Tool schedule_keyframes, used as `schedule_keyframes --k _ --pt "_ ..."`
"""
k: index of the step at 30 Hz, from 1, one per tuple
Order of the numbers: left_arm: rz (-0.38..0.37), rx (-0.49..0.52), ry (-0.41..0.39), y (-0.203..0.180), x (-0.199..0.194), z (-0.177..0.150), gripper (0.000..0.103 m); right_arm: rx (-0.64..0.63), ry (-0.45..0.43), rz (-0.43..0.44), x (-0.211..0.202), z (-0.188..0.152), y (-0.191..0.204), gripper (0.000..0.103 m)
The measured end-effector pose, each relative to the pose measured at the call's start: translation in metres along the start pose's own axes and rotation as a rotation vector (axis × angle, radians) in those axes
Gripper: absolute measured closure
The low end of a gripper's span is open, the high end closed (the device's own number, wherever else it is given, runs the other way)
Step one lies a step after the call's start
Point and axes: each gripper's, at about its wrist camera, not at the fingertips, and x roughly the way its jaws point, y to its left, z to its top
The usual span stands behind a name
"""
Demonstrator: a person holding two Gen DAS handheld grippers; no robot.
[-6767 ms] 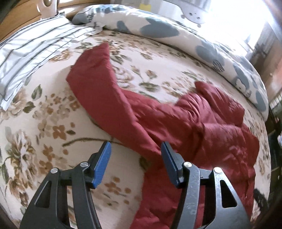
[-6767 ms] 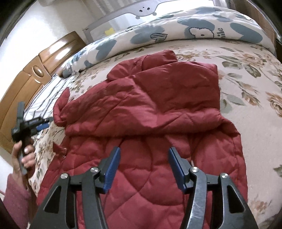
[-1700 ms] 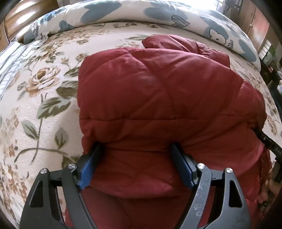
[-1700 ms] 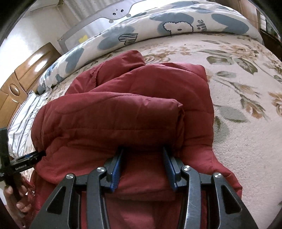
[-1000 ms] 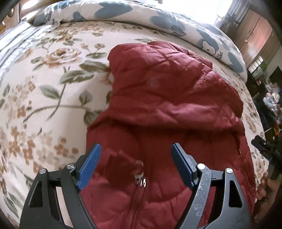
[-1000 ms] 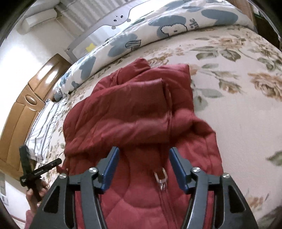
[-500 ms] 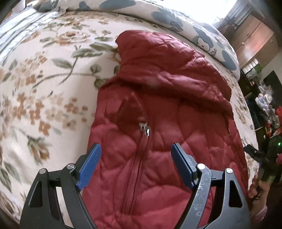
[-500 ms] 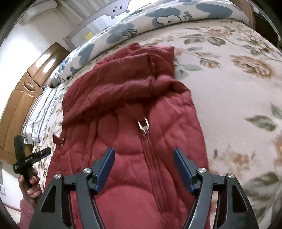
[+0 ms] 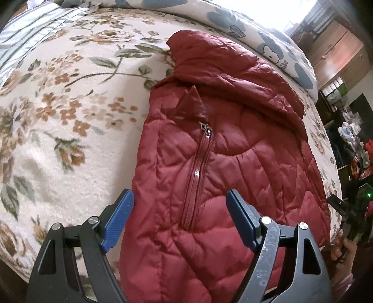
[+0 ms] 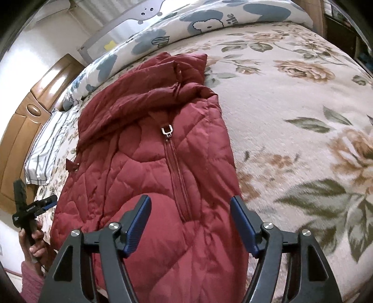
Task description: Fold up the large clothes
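- your left gripper (image 9: 179, 219) has its jaws spread wide with nothing between them, and it hovers over the near end of the red quilted jacket (image 9: 221, 163).
- your right gripper (image 10: 190, 222) is also wide apart and empty, above the same near end of the jacket (image 10: 144, 163).
- the jacket lies lengthwise on the floral bedspread (image 9: 70, 105), folded into a narrow strip, front up, with the hood bunched at the far end.
- its zipper (image 10: 177, 167) runs down the middle, with the silver pull (image 10: 167, 130) up near the collar.
- a blue-patterned duvet (image 10: 198, 21) lies beyond the hood, and a striped pillow (image 10: 44, 149) sits by the wooden headboard (image 10: 25, 121).
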Motion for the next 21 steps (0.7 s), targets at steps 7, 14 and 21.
schedule_keyframes --k 7,14,21 --pt "-0.001 0.008 0.018 0.006 -0.008 -0.016 0.021 0.008 0.013 -0.018 -0.010 -0.015 -0.010 0.030" --pt "-0.006 -0.013 0.034 0.015 -0.014 -0.036 0.021 0.028 0.028 -0.025 -0.020 -0.034 -0.020 0.030" --pt "0.007 -0.021 0.040 0.020 -0.014 -0.054 0.021 0.055 0.055 -0.018 -0.019 -0.052 -0.028 0.030"
